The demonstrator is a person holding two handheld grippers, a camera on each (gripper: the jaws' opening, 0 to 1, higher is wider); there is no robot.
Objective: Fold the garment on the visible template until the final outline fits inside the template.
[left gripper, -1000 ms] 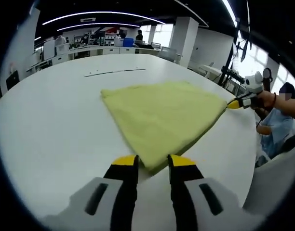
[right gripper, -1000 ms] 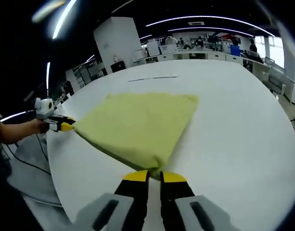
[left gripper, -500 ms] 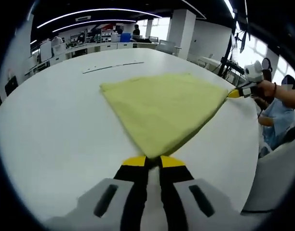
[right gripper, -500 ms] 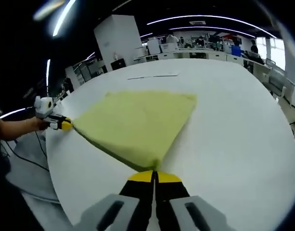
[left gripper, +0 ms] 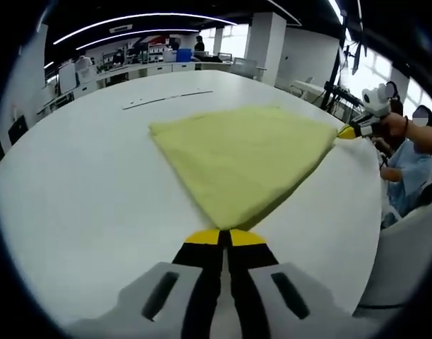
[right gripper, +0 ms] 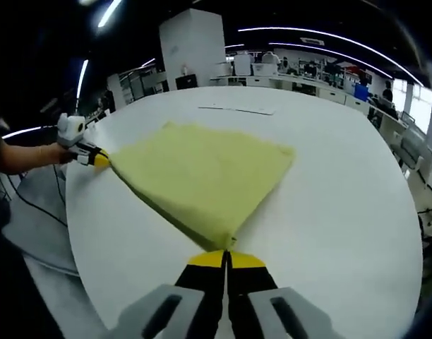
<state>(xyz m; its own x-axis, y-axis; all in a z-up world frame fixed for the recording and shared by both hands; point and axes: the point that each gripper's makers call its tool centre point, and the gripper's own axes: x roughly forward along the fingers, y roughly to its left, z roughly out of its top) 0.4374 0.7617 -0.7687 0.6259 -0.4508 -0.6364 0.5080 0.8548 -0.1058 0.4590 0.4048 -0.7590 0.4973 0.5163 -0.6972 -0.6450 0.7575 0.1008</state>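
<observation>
We've got both tools clenched on near corners of the yellow garment (left gripper: 244, 159): left tool (left gripper: 225, 236), right tool (right gripper: 226, 258); cloth stretches ahead across the worktop (left gripper: 82, 183).

Matt yellow cloth garment (left gripper: 248, 161) on smooth white table (left gripper: 82, 183)

- The left gripper view looks low along its own jaws across the white bench (left gripper: 75, 183), close to one near corner of the yellow garment (left gripper: 244, 159).
- The right gripper view looks from the garment's (right gripper: 202, 173) other near corner, equally low and close.
- Both share the garment and bench (right gripper: 343, 191); each sees the other gripper at its side edge.
</observation>
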